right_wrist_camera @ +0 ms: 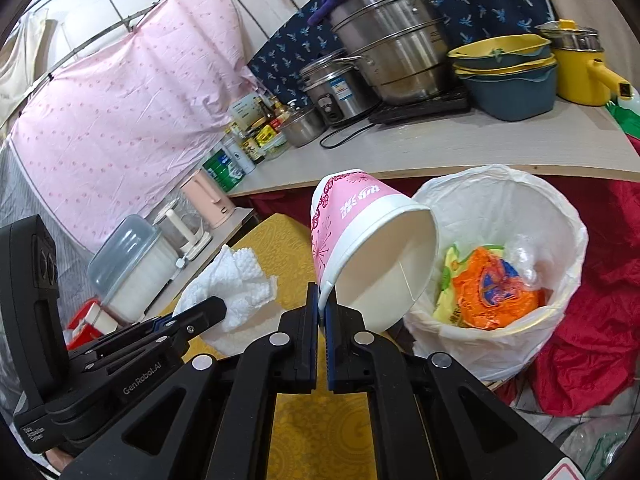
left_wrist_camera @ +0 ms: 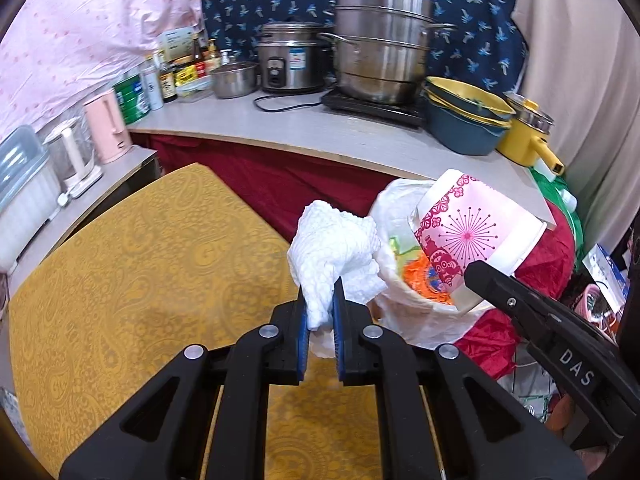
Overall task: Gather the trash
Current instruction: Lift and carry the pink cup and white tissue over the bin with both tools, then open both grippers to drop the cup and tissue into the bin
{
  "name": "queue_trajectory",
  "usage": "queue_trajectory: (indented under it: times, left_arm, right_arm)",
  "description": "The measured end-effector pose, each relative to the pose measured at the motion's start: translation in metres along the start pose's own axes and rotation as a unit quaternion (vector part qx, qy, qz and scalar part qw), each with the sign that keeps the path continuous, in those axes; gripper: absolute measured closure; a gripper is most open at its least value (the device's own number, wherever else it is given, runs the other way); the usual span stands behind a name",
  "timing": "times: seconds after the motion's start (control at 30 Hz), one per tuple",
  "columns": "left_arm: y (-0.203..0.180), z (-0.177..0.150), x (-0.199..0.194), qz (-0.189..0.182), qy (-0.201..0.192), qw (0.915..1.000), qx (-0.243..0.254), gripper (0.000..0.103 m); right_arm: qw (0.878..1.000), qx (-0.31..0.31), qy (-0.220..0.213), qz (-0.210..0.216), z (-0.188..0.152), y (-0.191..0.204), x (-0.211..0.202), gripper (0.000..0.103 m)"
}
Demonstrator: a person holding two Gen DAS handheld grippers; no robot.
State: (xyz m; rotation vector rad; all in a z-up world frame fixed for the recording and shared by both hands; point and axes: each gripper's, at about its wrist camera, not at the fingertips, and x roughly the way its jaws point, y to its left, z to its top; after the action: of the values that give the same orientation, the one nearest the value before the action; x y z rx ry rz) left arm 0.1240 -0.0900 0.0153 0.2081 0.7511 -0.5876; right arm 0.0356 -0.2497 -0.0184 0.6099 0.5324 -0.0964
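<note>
My left gripper (left_wrist_camera: 320, 300) is shut on a crumpled white paper towel (left_wrist_camera: 336, 248), held above the far edge of the yellow table (left_wrist_camera: 132, 272), just left of the trash bin (left_wrist_camera: 394, 200). My right gripper (right_wrist_camera: 322, 300) is shut on the rim of a pink paper cup (right_wrist_camera: 360, 216), tilted with its mouth toward the bin (right_wrist_camera: 560, 216). The bin has a white liner and holds orange and yellow wrappers (right_wrist_camera: 492, 288). The cup also shows in the left wrist view (left_wrist_camera: 472, 224) over the bin. The towel shows in the right wrist view (right_wrist_camera: 236, 280).
A counter (left_wrist_camera: 304, 124) behind holds a steel steamer pot (left_wrist_camera: 384, 48), rice cooker (left_wrist_camera: 288, 60), stacked basins (left_wrist_camera: 464, 112), yellow pot (left_wrist_camera: 524, 136), bottles and a pink kettle (left_wrist_camera: 108, 128). Red cloth (right_wrist_camera: 592, 344) lies around the bin.
</note>
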Motion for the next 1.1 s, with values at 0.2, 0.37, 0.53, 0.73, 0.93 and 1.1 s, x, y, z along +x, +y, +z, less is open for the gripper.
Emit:
queue_trajectory:
  times: [0.2, 0.37, 0.53, 0.73, 0.93, 1.1]
  left_arm:
    - [-0.027, 0.007, 0.008, -0.012, 0.0, 0.9998, 0.019, 0.093]
    - [-0.054, 0.013, 0.016, -0.026, 0.001, 0.9989, 0.038, 0.093]
    - [-0.078, 0.018, 0.027, -0.038, 0.004, 0.9977, 0.056, 0.093]
    - [-0.103, 0.024, 0.048, -0.056, 0.017, 0.9957, 0.071, 0.093]
    - [-0.119, 0.03, 0.069, -0.066, 0.029, 0.9942, 0.08, 0.093]
    - [-0.127, 0.035, 0.089, -0.071, 0.039, 0.9932, 0.084, 0.093]
  right_arm:
    - [1.0, 0.016, -0.015, -0.015, 0.007, -0.027, -0.013, 0.1]
    - [0.999, 0.03, -0.028, -0.028, 0.013, -0.049, -0.023, 0.1]
    - [0.998, 0.046, -0.036, -0.037, 0.016, -0.07, -0.029, 0.1]
    - [0.996, 0.063, -0.043, -0.05, 0.022, -0.093, -0.029, 0.1]
    - [0.995, 0.072, -0.043, -0.061, 0.029, -0.112, -0.02, 0.1]
    - [0.994, 0.077, -0.043, -0.067, 0.036, -0.123, -0.011, 0.1]
